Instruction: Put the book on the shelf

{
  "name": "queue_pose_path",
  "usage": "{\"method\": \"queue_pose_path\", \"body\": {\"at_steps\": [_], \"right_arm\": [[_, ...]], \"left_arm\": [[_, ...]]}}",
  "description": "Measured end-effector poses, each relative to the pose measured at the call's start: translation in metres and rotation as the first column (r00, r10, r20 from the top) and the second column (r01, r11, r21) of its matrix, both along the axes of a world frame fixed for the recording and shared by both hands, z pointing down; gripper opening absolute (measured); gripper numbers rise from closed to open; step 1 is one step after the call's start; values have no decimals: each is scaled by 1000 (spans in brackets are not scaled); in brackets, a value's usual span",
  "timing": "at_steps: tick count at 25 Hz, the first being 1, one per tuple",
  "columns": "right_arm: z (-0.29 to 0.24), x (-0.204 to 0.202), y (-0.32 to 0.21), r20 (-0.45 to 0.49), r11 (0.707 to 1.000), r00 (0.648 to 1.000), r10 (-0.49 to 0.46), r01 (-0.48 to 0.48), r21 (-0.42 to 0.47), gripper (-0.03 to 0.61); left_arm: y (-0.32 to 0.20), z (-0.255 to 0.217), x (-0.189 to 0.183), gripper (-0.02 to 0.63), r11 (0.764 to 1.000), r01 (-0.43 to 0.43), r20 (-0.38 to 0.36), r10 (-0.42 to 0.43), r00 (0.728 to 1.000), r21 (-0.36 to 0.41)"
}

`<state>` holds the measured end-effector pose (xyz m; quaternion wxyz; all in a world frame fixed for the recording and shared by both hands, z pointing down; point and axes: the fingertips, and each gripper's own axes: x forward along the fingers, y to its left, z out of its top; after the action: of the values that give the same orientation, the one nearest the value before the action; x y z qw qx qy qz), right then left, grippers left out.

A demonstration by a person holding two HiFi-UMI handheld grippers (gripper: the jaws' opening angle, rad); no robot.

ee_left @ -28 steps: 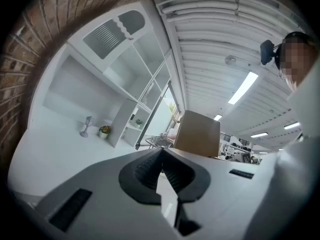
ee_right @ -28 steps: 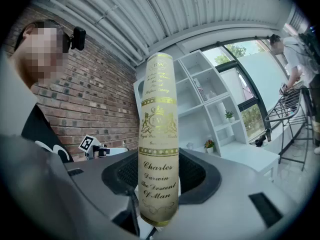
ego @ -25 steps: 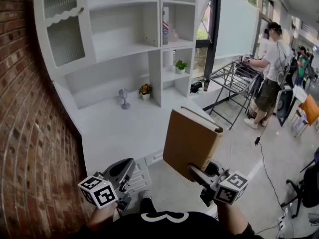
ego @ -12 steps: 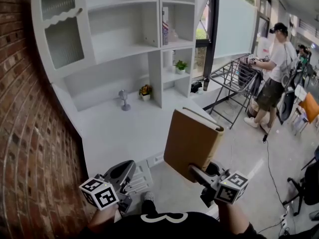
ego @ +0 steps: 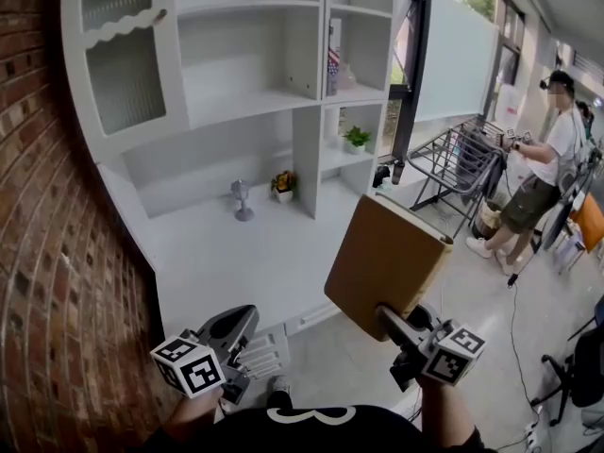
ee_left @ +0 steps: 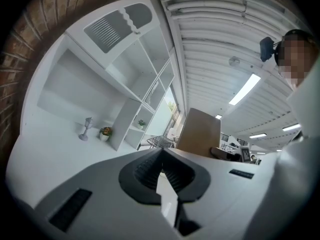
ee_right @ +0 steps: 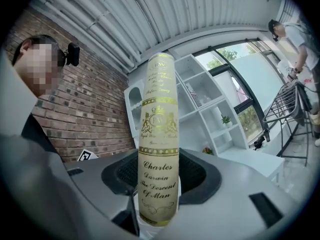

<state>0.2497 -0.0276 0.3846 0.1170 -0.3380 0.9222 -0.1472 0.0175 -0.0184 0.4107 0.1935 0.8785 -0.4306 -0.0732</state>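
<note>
A: Right gripper is clamped on the book, jaws partway apart around its lower end, spine facing that gripper's camera!
B: And the left gripper?
A: Jaws together, nothing in them, low beside the brick wall.
B: Any change from a second ago?
A: The book has turned, its page edges are gone from sight and only brown cover shows. It's up in the air before the white shelf, well apart from it.

Book hides right tongs' far jaw; shelf ornaments too small to tell
</note>
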Motion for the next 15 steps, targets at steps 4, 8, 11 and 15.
{"method": "queue_pose_path", "body": {"at_steps": [4, 8, 11, 15], "right_arm": [[-10, -6, -33, 9, 1000, 1000, 18, -18, 7, 201], [-19, -16, -69, -2, 999, 999, 35, -35, 16, 202], [-31, -27, -97, -14, 999, 999, 44, -43, 33, 202], [-52, -49, -130, -14, 997, 999, 44, -43, 62, 202]], "left_arm": [[-32, 0, -18, 0, 1000, 9, -11, -9, 1000, -4], [-62, -3, -38, 0, 1000, 23, -20, -23, 1000, 1], [-85, -7, -50, 0, 1000, 26, -19, -26, 999, 7], [-111, -13, -68, 0, 999, 36, -20, -36, 999, 10]]}}
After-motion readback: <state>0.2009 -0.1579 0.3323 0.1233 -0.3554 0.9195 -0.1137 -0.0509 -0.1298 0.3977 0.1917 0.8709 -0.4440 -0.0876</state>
